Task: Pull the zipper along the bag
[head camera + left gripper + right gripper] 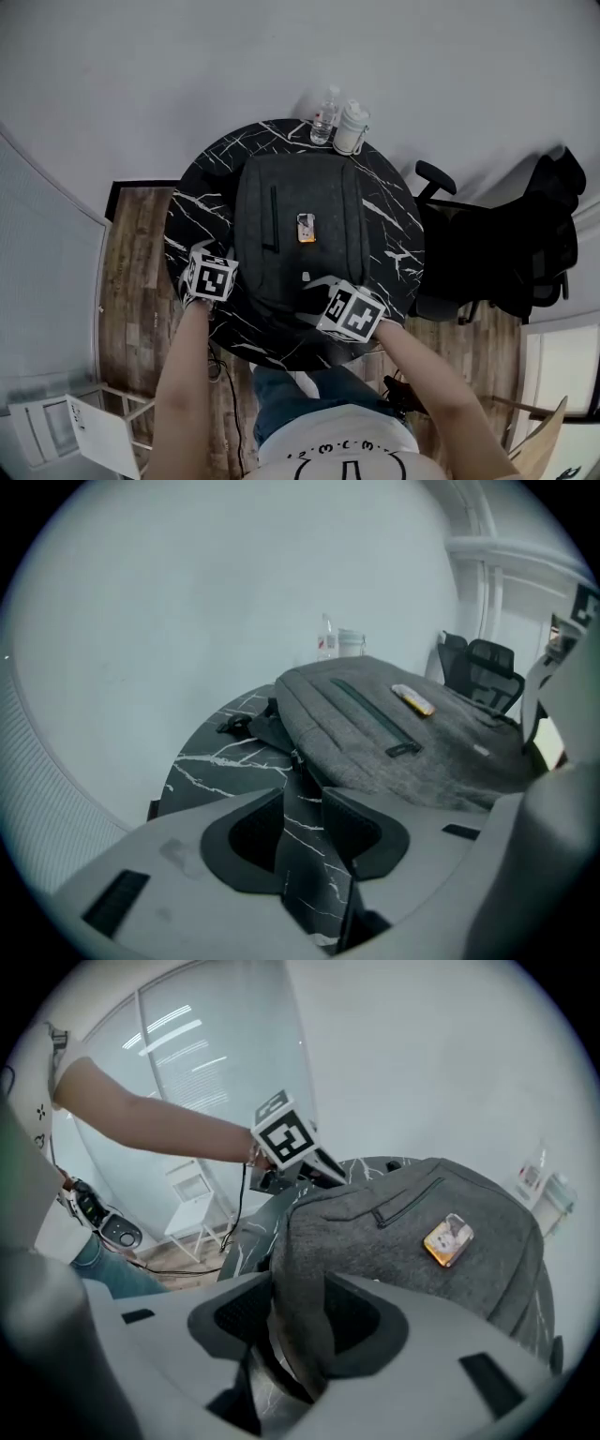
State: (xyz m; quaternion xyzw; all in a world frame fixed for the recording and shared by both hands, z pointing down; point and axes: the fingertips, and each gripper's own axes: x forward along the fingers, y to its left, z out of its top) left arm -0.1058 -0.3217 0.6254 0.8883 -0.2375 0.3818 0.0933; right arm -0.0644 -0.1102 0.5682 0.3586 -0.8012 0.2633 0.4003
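Observation:
A grey backpack (300,187) lies flat on the round black marble table (389,211), with an orange tag (306,228) on top and a dark pocket zipper (273,217) to the tag's left. My left gripper (232,281) is at the bag's near left edge. In the left gripper view its jaws (302,803) stand open over bare table, the bag's edge (375,747) just ahead. My right gripper (317,289) is at the near right corner. Its jaws (298,1312) stand wide, with a fold of the bag's fabric (300,1251) lying loosely between them.
A clear bottle (325,116) and a white container (350,127) stand at the table's far edge behind the bag. A black office chair (506,248) is right of the table. A white chair (80,422) and cables (178,1265) are on the wooden floor at the near left.

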